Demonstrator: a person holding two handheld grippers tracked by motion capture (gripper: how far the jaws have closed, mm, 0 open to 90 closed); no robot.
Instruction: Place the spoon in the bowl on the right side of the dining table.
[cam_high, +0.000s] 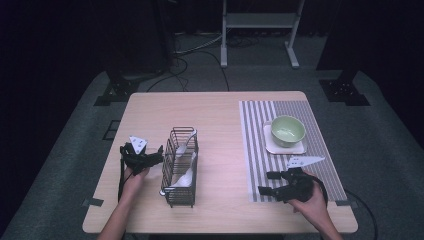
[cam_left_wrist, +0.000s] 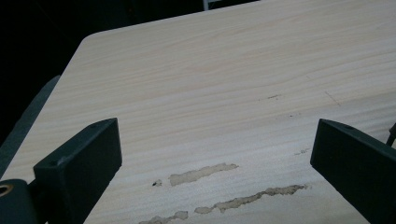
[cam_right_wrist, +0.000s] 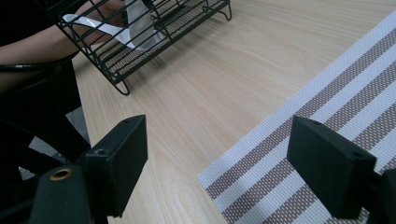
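Two white spoons (cam_high: 184, 160) lie in the black wire basket (cam_high: 179, 197) at the light wooden table's (cam_high: 210, 112) front-left, seemingly staged for the green bowl (cam_high: 287, 130) on the striped placemat (cam_high: 255, 150). Left gripper (cam_high: 159, 154) and right gripper (cam_high: 264, 183) have jaws spread, empty. Spoon details stay unclear.

No text, label, brand, number or sign can be read.

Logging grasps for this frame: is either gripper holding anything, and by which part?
Nothing is held. Left gripper and right gripper both have jaws open over the table.
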